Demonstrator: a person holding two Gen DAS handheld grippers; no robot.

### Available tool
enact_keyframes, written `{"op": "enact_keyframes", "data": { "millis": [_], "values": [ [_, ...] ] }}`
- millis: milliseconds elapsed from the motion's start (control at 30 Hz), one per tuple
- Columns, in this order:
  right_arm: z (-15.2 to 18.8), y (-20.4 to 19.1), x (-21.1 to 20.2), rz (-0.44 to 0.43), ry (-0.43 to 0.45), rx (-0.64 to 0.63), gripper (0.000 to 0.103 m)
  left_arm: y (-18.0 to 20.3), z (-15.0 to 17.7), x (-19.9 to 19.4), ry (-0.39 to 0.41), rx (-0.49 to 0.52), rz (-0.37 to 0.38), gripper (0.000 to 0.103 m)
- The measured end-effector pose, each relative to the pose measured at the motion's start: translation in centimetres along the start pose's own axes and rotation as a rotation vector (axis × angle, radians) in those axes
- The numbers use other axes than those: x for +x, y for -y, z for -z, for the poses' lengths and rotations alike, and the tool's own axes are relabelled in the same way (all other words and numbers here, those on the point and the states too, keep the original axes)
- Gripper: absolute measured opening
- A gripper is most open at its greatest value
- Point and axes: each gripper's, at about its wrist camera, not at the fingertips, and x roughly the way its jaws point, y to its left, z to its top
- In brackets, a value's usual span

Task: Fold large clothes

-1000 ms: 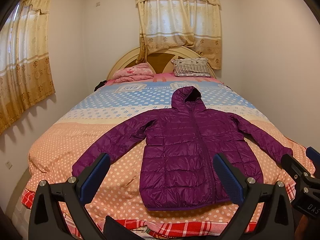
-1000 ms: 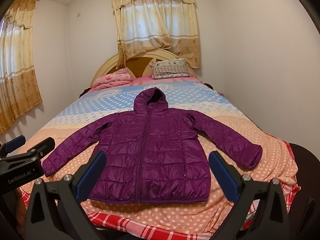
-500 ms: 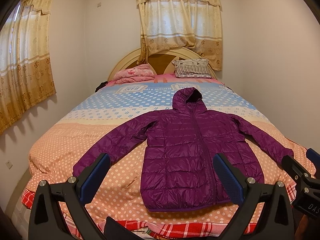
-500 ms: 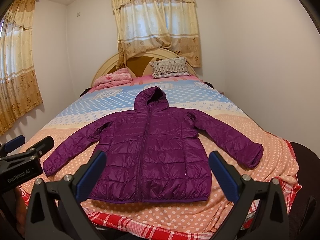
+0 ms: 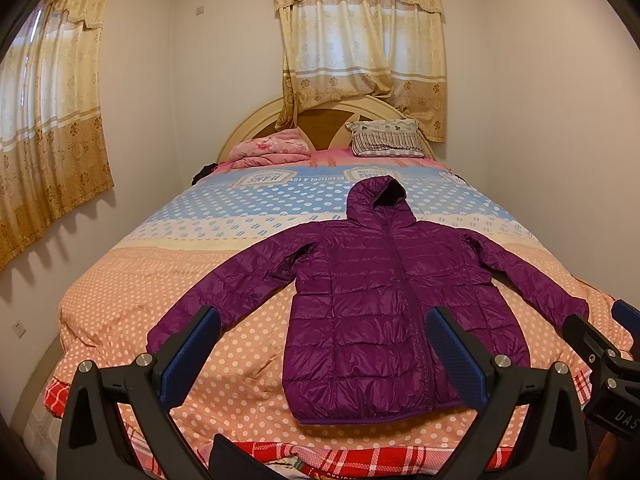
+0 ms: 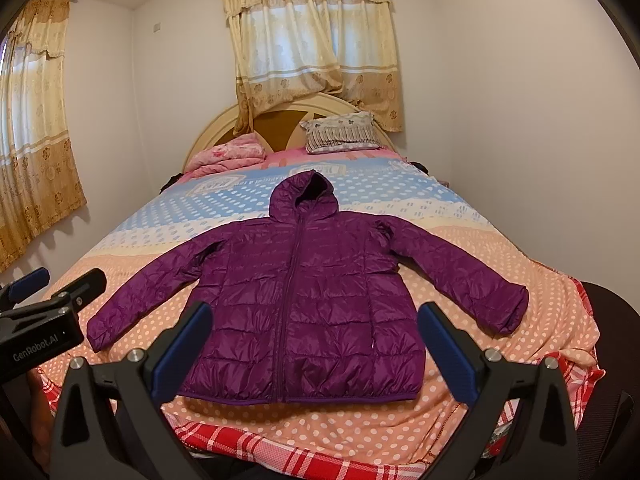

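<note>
Folding has not yet begun: a purple quilted puffer jacket with a hood [image 5: 384, 304] is laid flat, zipped and face up, on a bed covered by a peach, white and blue polka-dot sheet [image 5: 168, 288], with both sleeves spread outward and the hem toward the foot of the bed. The left claw [image 5: 324, 356] is held above the foot of the bed with its blue-padded fingers spread wide and nothing between them; the jacket's lower body and one sleeve cuff are seen beyond and below it, not touched. The right claw [image 6: 316, 348] is likewise spread and empty, with the jacket's hem [image 6: 296, 396] framed between its fingers and well apart from them. The next move is judged to call for each claw to be lowered to a sleeve or shoulder edge so that the sides can be brought inward.
</note>
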Motion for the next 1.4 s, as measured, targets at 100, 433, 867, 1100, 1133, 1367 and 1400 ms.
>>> {"op": "enact_keyframes", "data": {
  "millis": [100, 433, 867, 1100, 1133, 1367, 1400],
  "values": [
    [0.0, 0.0, 0.0, -0.002, -0.002, 0.000, 0.103, 0.0, 0.0, 0.0, -0.002, 0.001, 0.000, 0.102],
    [0.2, 0.0, 0.1, -0.006, -0.006, 0.003, 0.103, -0.3, 0.2, 0.2, -0.011, -0.007, -0.001, 0.102],
    [0.6, -0.6, 0.3, -0.012, -0.018, 0.005, 0.103, -0.4, 0.2, 0.2, -0.014, -0.007, -0.002, 0.102],
    [0.4, -0.5, 0.3, -0.013, -0.022, 0.009, 0.103, -0.5, 0.3, 0.3, -0.017, -0.007, -0.002, 0.102],
    [0.4, -0.5, 0.3, -0.013, -0.023, 0.009, 0.103, -0.4, 0.3, 0.3, -0.017, -0.007, -0.002, 0.102],
    [0.6, 0.0, 1.2, -0.025, -0.037, 0.015, 0.103, -0.5, 0.7, 1.4, -0.035, 0.002, -0.009, 0.102],
    [0.6, 0.4, 1.8, -0.032, -0.048, 0.022, 0.103, -0.5, 0.7, 1.8, -0.042, 0.006, -0.011, 0.102]
  ]
}}
